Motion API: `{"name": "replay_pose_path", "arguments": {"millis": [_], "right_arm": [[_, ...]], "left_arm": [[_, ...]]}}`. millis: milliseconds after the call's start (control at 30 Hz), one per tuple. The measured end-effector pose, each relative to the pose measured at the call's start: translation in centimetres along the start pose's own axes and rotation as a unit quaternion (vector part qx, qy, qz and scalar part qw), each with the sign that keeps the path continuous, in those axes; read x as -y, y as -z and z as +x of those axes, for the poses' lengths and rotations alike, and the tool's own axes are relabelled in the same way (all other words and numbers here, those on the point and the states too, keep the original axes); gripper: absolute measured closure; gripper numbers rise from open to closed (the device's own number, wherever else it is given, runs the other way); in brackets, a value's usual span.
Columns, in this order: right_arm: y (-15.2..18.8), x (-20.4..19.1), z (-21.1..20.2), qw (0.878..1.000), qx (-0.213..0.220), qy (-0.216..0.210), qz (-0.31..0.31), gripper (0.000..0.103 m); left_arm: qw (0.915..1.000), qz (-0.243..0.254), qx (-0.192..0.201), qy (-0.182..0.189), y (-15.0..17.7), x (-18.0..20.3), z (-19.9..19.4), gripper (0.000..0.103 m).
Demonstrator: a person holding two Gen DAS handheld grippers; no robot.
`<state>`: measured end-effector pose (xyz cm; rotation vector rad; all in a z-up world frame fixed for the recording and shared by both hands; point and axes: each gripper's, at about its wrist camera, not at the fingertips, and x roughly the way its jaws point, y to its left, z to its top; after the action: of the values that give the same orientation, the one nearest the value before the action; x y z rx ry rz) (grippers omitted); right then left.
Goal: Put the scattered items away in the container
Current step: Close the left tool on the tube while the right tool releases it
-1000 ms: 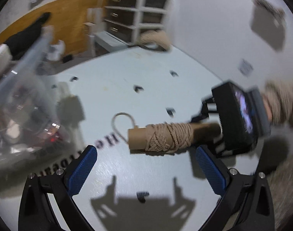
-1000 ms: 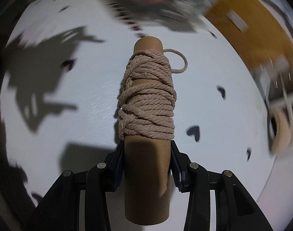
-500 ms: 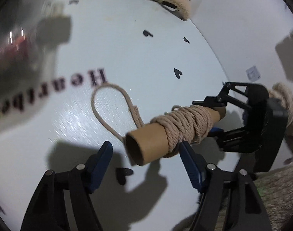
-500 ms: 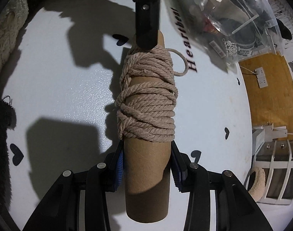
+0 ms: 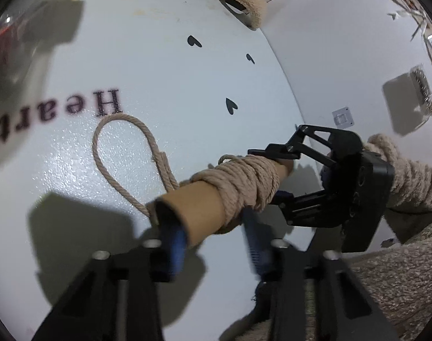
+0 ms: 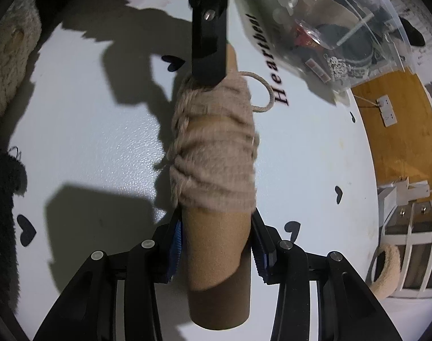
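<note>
Beside the clear container (image 6: 344,28), the rope spool (image 6: 216,170) bridges both claws lengthwise. The right gripper (image 6: 216,244) clamps one end; the left gripper (image 5: 213,236), nearly closed, straddles the other.

The spool (image 6: 216,255) is a matt brown cardboard tube wound with rough, twisted beige rope (image 5: 244,182). The table (image 5: 159,65) looks painted white with a fine pebbled sheen. At 1 o'clock in the right wrist view, the container (image 6: 358,14) is clear glossy plastic. The right gripper (image 6: 216,244) is matt black plastic with ribbed blue pads (image 6: 174,244) and shiny metal screws. A fuzzy cream sleeve (image 5: 409,176) sits at 3 o'clock in the left wrist view.
</note>
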<state>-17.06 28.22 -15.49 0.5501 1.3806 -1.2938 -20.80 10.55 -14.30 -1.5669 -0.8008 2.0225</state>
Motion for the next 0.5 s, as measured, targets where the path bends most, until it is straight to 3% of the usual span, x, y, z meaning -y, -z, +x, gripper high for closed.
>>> {"name": "replay_pose_path", "arguments": {"millis": [167,233,367,433,467,500], "right_arm": [[-0.1,1.2,0.3,0.998,-0.021,-0.012,0.062,0.05],[0.2,1.7,0.0,0.996,-0.025,-0.006,0.09,0.029],[1.7,3.1,-1.3,0.985,-0.029,-0.005,0.169,0.029],[3.4,4.4,-2.0,0.966,-0.028,-0.036,0.253,0.029],[4.5,5.3,-2.5,0.948,-0.023,-0.062,0.311,0.029],[5.9,6.2,-2.9,0.922,-0.013,-0.092,0.375,0.029]], "left_arm": [[0.9999,0.005,0.0,-0.012,0.1,0.4,0.1,0.073],[0.9999,-0.001,0.002,-0.014,0.1,0.1,0.2,0.072],[0.9998,-0.006,0.006,-0.018,0.3,-0.3,0.2,0.072],[0.9997,-0.007,0.008,-0.02,0.4,-0.5,0.1,0.072],[0.9997,-0.008,0.009,-0.02,0.4,-0.5,0.0,0.072],[0.9997,-0.009,0.009,-0.021,0.5,-0.4,-0.1,0.072]]}}
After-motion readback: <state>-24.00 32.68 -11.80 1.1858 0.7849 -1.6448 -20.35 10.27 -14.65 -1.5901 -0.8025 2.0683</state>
